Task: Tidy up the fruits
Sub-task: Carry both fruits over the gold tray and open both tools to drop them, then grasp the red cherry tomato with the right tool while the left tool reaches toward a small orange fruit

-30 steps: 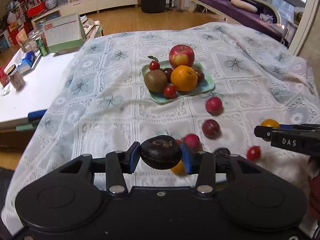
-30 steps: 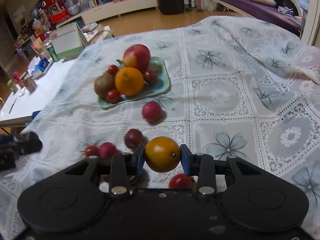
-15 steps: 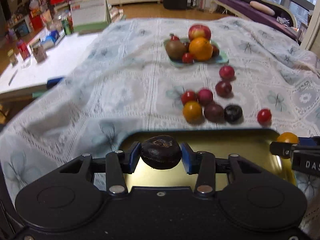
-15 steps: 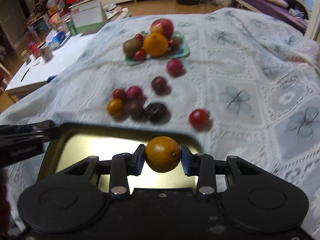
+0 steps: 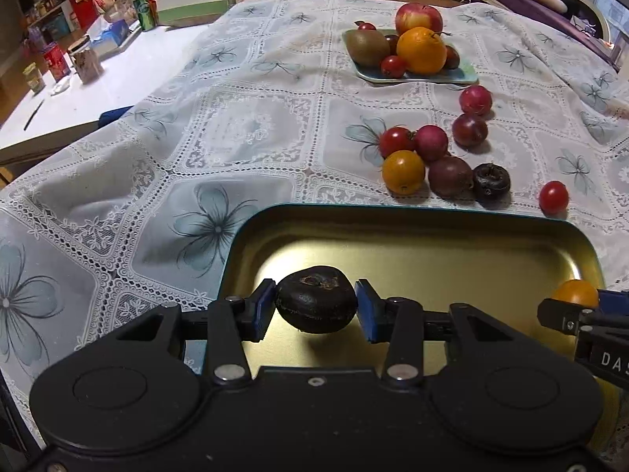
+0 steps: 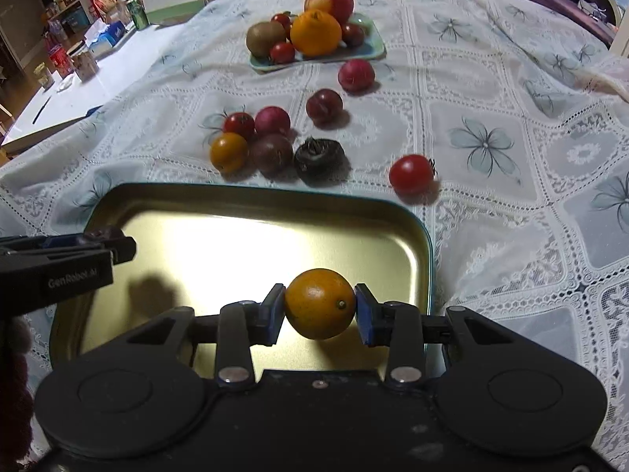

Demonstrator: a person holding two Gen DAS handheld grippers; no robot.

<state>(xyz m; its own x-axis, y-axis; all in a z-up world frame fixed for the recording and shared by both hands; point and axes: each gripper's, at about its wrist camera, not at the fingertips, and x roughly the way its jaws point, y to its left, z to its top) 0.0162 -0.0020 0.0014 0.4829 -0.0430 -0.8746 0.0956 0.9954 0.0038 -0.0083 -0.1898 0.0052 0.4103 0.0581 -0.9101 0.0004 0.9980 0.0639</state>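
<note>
1. Fruits, held: dark wrinkled fruit (image 5: 316,305) clamped between the blue pads of the left claw (image 5: 315,310); small orange fruit (image 6: 319,303) clamped in the right claw (image 6: 319,308). Both hang over the gold tray (image 6: 251,212).
2. Gold tray: shallow tin with teal rim, on the lace cloth (image 5: 236,126).
3. Fruits, loose: cluster just beyond the tray's far rim, including a yellow tomato (image 5: 403,171) and a black fruit (image 5: 491,182); a red tomato (image 6: 411,175) lies apart.
4. Green plate (image 5: 460,75): farther back, bearing an apple (image 5: 418,17), orange (image 5: 421,50) and kiwi (image 5: 368,48).
</note>
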